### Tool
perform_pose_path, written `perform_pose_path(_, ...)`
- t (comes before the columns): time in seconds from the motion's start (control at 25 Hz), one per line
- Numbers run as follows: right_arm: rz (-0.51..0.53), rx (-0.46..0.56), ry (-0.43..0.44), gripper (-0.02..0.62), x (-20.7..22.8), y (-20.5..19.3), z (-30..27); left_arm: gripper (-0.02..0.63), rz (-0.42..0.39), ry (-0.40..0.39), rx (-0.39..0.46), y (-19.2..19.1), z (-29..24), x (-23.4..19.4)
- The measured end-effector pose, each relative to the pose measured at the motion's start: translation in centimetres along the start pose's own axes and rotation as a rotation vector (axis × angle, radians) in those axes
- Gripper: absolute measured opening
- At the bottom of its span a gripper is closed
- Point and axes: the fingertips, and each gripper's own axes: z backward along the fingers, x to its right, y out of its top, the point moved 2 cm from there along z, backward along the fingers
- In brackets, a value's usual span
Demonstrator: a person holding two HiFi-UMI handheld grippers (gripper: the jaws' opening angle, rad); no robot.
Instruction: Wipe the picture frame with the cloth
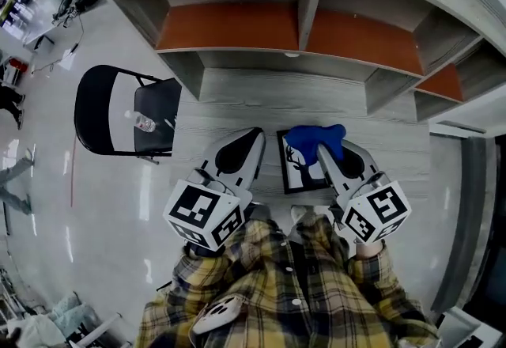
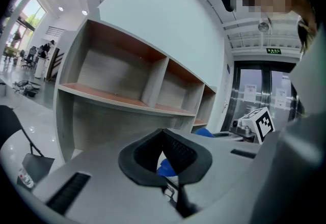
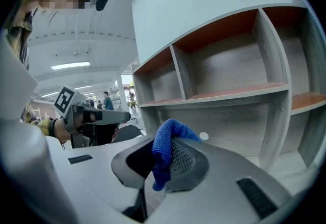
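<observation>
A black picture frame with a deer silhouette lies flat on the grey table, just ahead of me. My right gripper is shut on a blue cloth, which is bunched over the frame's upper right part. In the right gripper view the cloth hangs pinched between the dark pads. My left gripper hovers beside the frame's left edge, shut, with nothing in it. Through the slit behind its closed tips a bit of blue cloth and white picture shows.
A shelf unit with empty orange-floored compartments stands at the back of the table. A black folding chair with a bottle on its seat stands left of the table on a glossy floor.
</observation>
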Motion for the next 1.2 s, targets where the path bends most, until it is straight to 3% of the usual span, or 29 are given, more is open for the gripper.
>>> perform_pose_path(0.24, -0.054, -0.028, -0.130, 0.041, 0.1, -1.5, -2.1, 0.005, 0.024, -0.133, -0.121, -2.3, -1.4, -2.1)
perform_pose_path(0.44, -0.098, -0.074, -0.157, 0.041, 1.5, -3.8, -3.4, 0.005, 0.051, -0.160, -0.209, -5.7, -3.6, -2.9)
perform_pose_path(0.76, -0.125, -0.145, -0.160, 0.041, 3.6, -6.9, -3.2, 0.005, 0.109, -0.129, -0.360, -12.7, -6.1, -3.2)
perform_pose_path(1.2, -0.159, -0.185, -0.127, 0.041, 5.0, -10.3, -4.1, 0.028, 0.279, -0.030, -0.578, -23.9, -7.8, -4.0)
